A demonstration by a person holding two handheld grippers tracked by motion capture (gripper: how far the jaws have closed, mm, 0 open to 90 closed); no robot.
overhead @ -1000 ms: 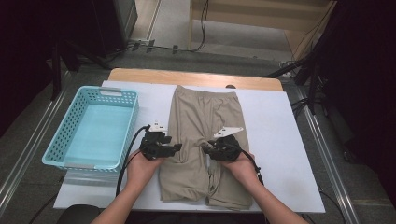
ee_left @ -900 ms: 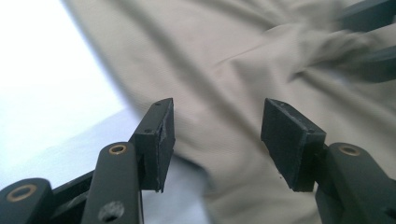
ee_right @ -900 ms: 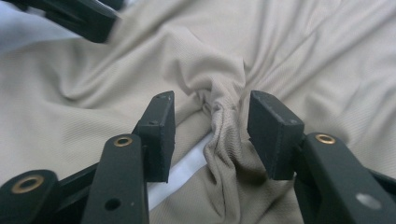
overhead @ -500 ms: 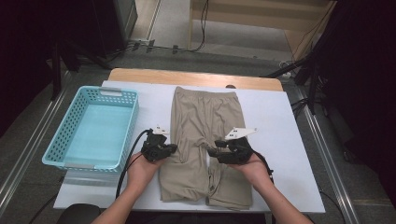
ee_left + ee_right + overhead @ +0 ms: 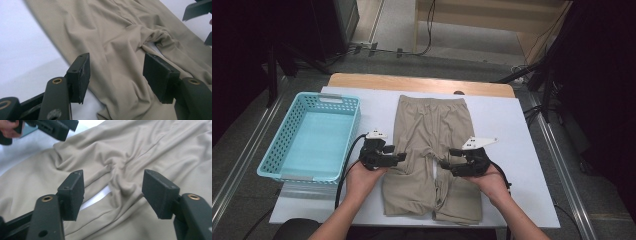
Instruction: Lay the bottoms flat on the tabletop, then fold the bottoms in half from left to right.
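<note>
So your left tongs (image 5: pixel 398 157) and right tongs (image 5: pixel 447 159) both stand apart over the beige trousers (image 5: pixel 429 135), jaws just opened, gripping nothing. The trousers lie flat on the tabletop (image 5: pixel 512 130), unfolded; folding remains, perhaps the blue basket (image 5: pixel 314 135) afterwards.

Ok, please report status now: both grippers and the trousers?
Left gripper open, just opening. Right gripper open, just opening. Beige trousers flat on table, unheld. Nothing in the way.
</note>
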